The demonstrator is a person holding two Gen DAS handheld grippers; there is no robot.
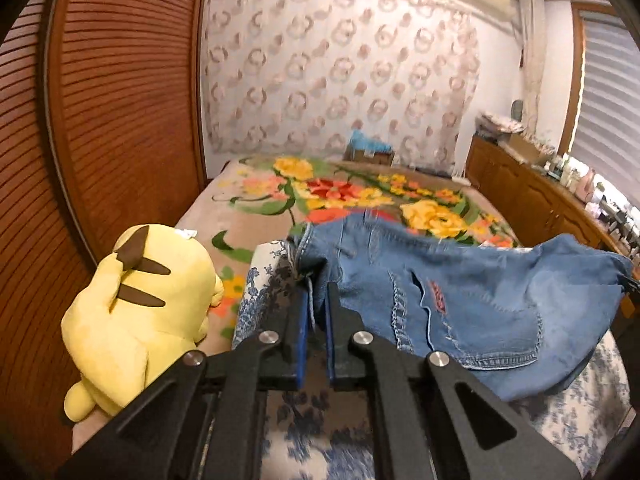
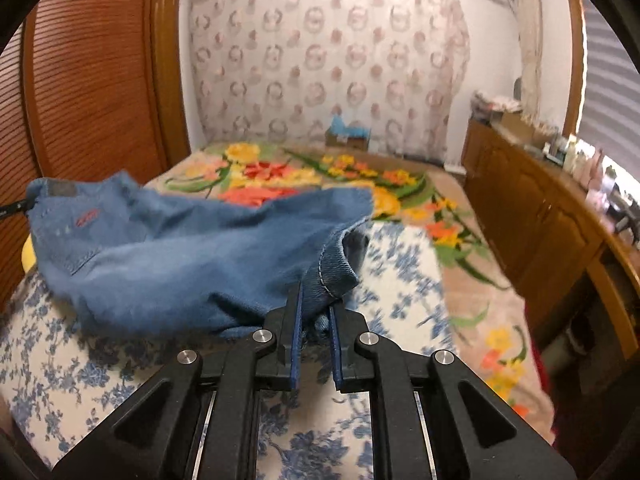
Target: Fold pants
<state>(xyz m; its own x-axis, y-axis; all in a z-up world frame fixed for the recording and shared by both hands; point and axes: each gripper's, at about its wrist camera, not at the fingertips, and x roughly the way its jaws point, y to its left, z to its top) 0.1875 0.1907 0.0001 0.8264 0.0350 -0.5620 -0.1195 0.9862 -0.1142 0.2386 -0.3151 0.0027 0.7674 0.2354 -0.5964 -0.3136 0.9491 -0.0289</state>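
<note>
Blue denim pants [image 1: 460, 300] hang stretched between my two grippers above a blue-and-white floral pillow [image 1: 260, 300]. My left gripper [image 1: 316, 292] is shut on one corner of the denim at the waistband side. My right gripper [image 2: 316, 300] is shut on a hemmed edge of the pants [image 2: 192, 256]. In the right wrist view the left gripper's tip shows at the far left edge, pinching the denim by a grey patch. A rear pocket and red embroidery show in the left wrist view.
A yellow plush toy [image 1: 136, 312] lies at the left on the bed. The floral blanket [image 1: 360, 196] covers the bed beyond. A wooden louvred wardrobe [image 1: 120, 100] stands at the left, and a wooden cabinet [image 2: 540, 216] with clutter at the right.
</note>
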